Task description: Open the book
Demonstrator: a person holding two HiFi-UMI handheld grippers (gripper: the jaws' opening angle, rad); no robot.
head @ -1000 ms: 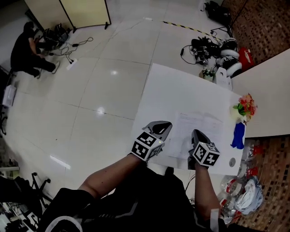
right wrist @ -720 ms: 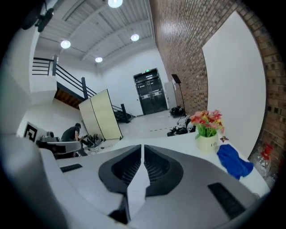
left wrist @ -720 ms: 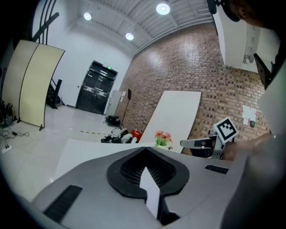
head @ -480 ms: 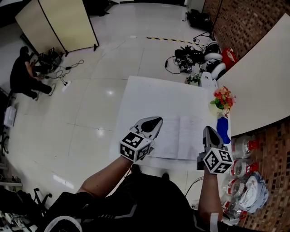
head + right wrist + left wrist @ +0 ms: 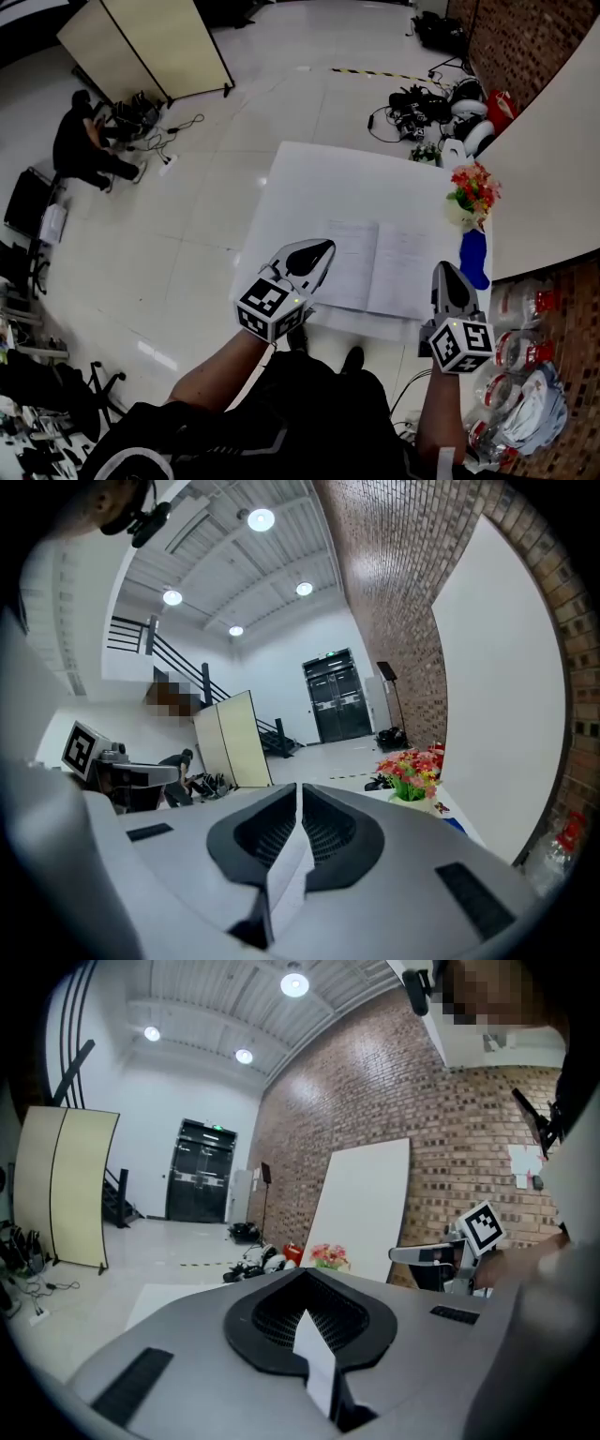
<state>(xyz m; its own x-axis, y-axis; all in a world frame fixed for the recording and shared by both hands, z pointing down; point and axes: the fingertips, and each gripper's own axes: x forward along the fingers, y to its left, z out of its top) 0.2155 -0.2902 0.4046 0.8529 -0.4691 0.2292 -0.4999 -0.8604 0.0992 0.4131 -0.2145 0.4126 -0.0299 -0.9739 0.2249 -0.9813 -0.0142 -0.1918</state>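
Note:
The book point(image 5: 375, 267) lies open on the white table point(image 5: 309, 178), both pages facing up. My left gripper point(image 5: 319, 248) hovers by the book's left page edge, jaws together and holding nothing. My right gripper point(image 5: 447, 272) hangs just off the book's right edge, also shut and empty. In the left gripper view the left gripper point(image 5: 305, 1274) points level across the room, with the right gripper point(image 5: 427, 1255) off to its right. In the right gripper view the right gripper point(image 5: 300, 787) shows only a thin slit between its jaws. The book is not visible in either gripper view.
A vase of flowers point(image 5: 472, 192) and a blue object point(image 5: 472, 258) stand at the table's right edge. A white board point(image 5: 553, 169) leans against the brick wall. Bottles point(image 5: 520, 352) and cables point(image 5: 427, 103) lie on the floor. A person point(image 5: 89, 141) sits far left by a folding screen point(image 5: 159, 47).
Both grippers have lifted and drawn apart off the book: the left now by its left edge, the right past its right edge. The book stays open flat.

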